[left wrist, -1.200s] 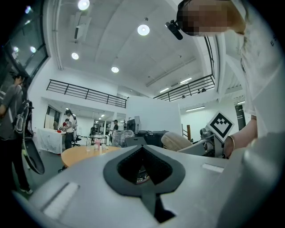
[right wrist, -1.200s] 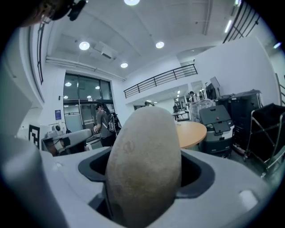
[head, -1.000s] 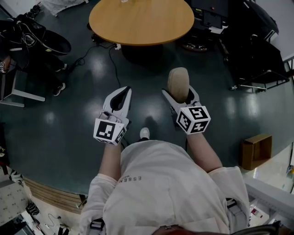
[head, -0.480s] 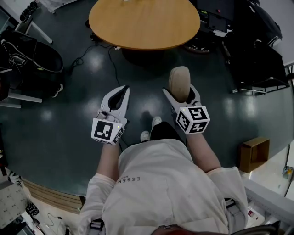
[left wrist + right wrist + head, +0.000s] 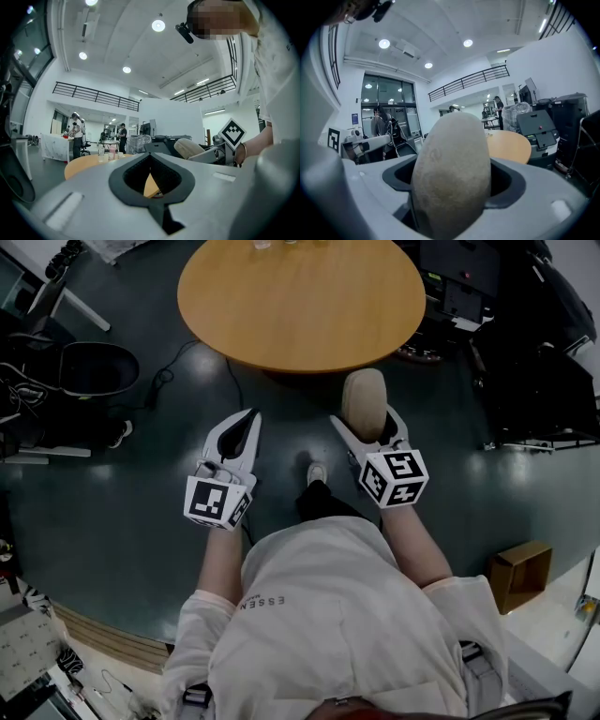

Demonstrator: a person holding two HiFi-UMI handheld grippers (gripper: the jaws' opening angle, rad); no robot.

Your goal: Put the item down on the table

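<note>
A tan potato (image 5: 364,401) stands up between the jaws of my right gripper (image 5: 367,427), which is shut on it. In the right gripper view the potato (image 5: 452,173) fills the middle and hides the jaw tips. My left gripper (image 5: 236,434) is shut with nothing in it, held level beside the right one above the dark floor. The round wooden table (image 5: 300,296) lies just ahead of both grippers. Through the closed left jaws (image 5: 151,180) a slice of the table (image 5: 89,164) shows.
Small bottles and cups (image 5: 286,243) stand at the table's far edge. A dark office chair (image 5: 94,369) stands at the left, black equipment cases (image 5: 464,296) at the right, a wooden box (image 5: 517,570) on the floor at lower right. Cables (image 5: 202,348) trail under the table.
The person has stepped forward: the table has come closer and lower in the head view. Both grippers keep their hold and spacing, with the potato still in the right one.
</note>
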